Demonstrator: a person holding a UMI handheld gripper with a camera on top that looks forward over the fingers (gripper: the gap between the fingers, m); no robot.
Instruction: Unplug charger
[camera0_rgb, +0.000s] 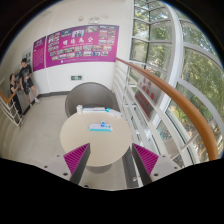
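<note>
A small white and blue object (100, 126), likely the charger, lies on the far half of a round beige table (85, 145). I cannot make out a cable or a socket. My gripper (111, 165) is open and empty. Its two fingers with magenta pads (77, 158) hover over the near edge of the table, spread wide apart. The object lies well beyond the fingertips, slightly left of the middle line between them.
A grey curved chair (90, 98) stands behind the table. A glass railing with a wooden handrail (170, 92) runs along the right, with tall windows (185, 50) beyond. Two people (24, 85) stand far left by a wall with pink posters (75, 45).
</note>
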